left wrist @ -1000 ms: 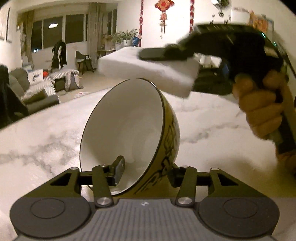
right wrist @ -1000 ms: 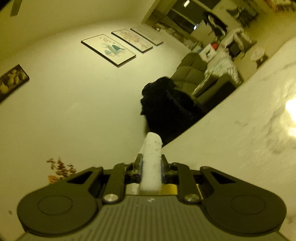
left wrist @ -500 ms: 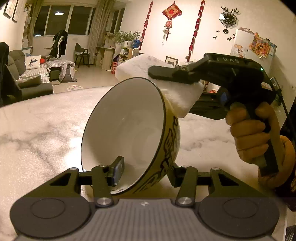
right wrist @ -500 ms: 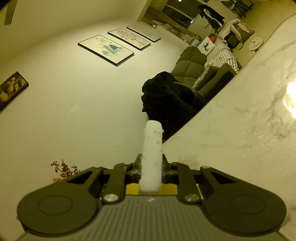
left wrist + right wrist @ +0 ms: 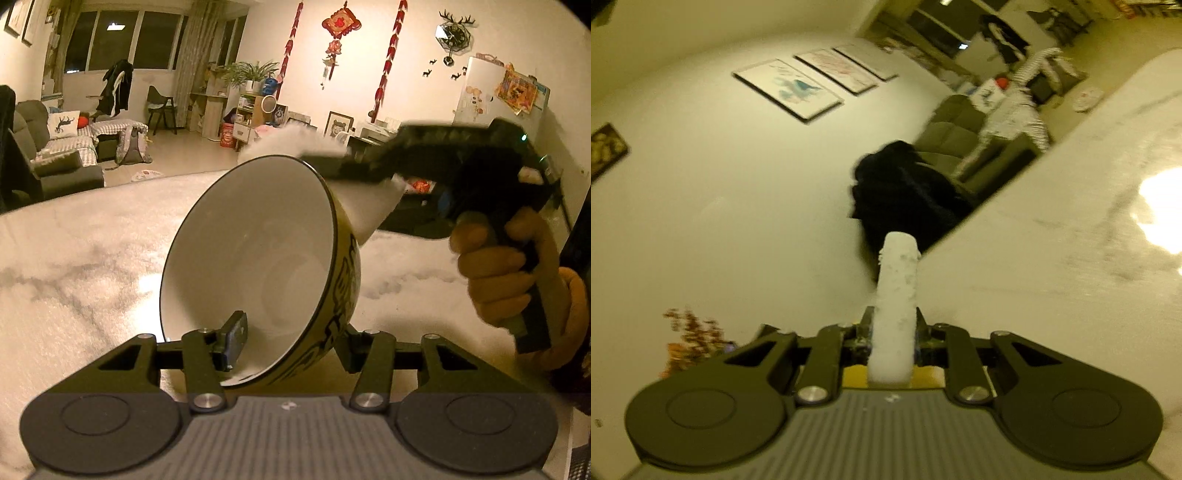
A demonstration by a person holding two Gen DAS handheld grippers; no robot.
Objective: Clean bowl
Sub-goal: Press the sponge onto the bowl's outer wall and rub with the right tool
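Note:
A yellow bowl (image 5: 258, 258) with black patterns and a white inside stands tilted on its side above the marble table (image 5: 74, 277). My left gripper (image 5: 291, 343) is shut on its lower wall, one finger inside and one outside. My right gripper (image 5: 354, 168), held by a hand (image 5: 498, 280), is shut on a white sponge (image 5: 369, 210) that lies against the bowl's upper rim and outer wall. In the right wrist view the sponge (image 5: 895, 295) sticks out edge-on from the shut gripper (image 5: 892, 332); the bowl is hidden there.
The table edge (image 5: 979, 218) runs diagonally in the right wrist view, with a black garment (image 5: 905, 195) just beyond it. A sofa (image 5: 55, 162) and chairs stand far behind the table. A lamp glare (image 5: 1160, 218) lies on the marble.
The right gripper and sponge have come down from above the bowl to its far rim and outer side. The bowl stays held in the left gripper.

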